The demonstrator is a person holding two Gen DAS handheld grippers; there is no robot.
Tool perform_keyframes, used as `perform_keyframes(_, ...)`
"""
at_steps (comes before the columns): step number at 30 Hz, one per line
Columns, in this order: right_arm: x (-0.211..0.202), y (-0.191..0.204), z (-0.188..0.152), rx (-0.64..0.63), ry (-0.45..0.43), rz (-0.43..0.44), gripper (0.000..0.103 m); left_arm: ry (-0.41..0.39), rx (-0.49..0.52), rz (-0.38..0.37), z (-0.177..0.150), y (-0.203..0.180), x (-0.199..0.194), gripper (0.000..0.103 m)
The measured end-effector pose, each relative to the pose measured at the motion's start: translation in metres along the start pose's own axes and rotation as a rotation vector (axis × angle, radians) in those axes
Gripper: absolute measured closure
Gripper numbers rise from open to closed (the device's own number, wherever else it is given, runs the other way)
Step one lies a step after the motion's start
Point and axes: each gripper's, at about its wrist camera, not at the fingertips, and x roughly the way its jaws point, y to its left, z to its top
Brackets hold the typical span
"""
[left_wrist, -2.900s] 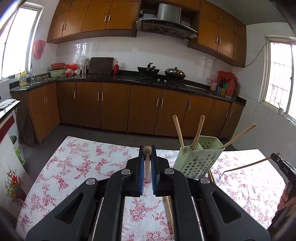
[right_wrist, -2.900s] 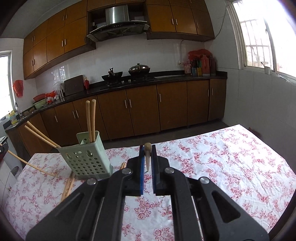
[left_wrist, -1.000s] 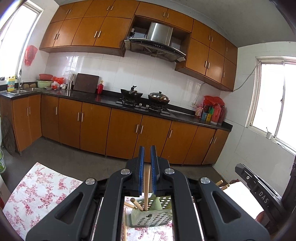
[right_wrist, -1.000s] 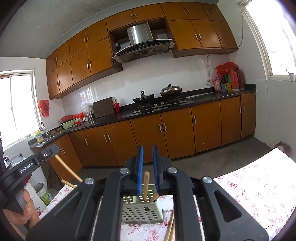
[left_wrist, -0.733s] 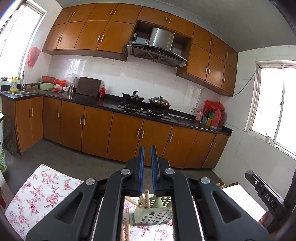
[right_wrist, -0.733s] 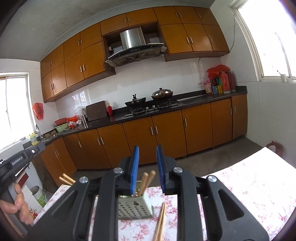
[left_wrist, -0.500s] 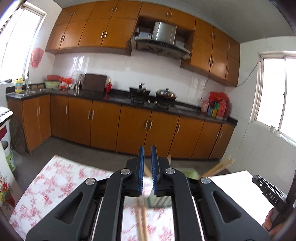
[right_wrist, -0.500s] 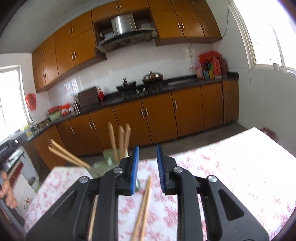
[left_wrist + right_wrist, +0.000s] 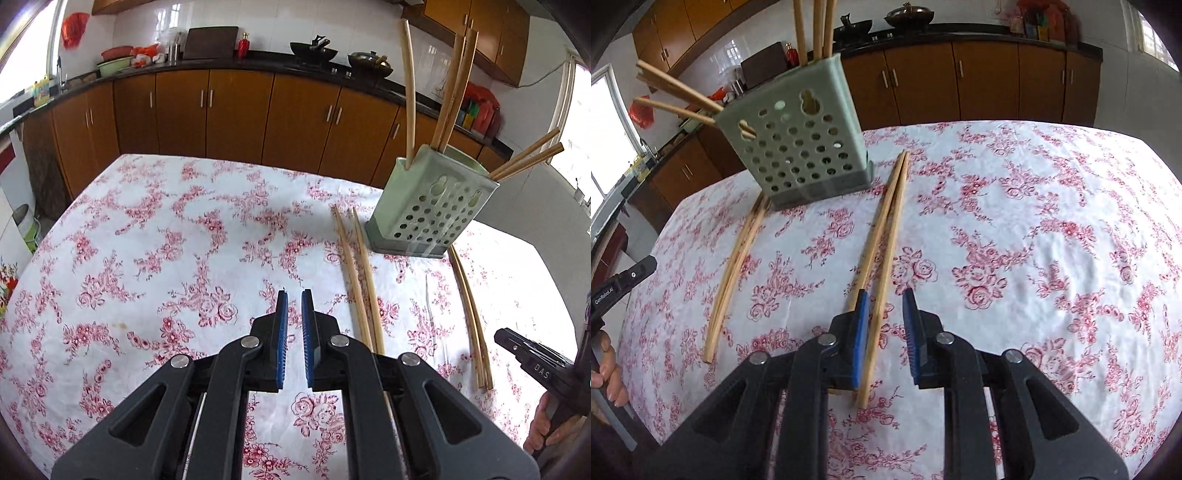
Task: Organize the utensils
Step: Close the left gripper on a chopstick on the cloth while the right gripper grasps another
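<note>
Chopsticks (image 9: 882,243) — perhaps between open jaws

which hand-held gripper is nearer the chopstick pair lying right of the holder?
Right. The right hand-held gripper is over that chopstick pair, one stick between its open jaws. The left hand-held gripper is over bare cloth, across the other pair.

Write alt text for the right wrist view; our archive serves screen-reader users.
The right hand-held gripper, jaws open, hovers over a pair of chopsticks lying on a floral tablecloth. Behind them stands a perforated green utensil holder with chopsticks in it.
</note>
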Motion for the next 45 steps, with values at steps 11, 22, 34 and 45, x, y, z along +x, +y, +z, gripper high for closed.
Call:
perform_keyframes(11,0.022,0.001,0.0,-0.048,0.022,-0.1,0.095,0.056,-0.003,-0.094,-0.006,-0.01,0.014,0.095)
perform_keyframes(22,0.012,-0.06,0.008,0.114,-0.012,-0.23,0.096,0.139,0.034,-0.17,-0.014,-0.045,0.044,0.095)
perform_keyframes(34,0.013,-0.054,0.007,0.08,-0.02,-0.242,0.095,0.176,0.111,-0.079,-0.023,-0.063,0.063,0.095)
perform_keyframes(45,0.015,-0.053,0.008,0.055,-0.017,-0.232,0.095,0.14,0.044,0.076,-0.011,-0.019,0.062,0.096)
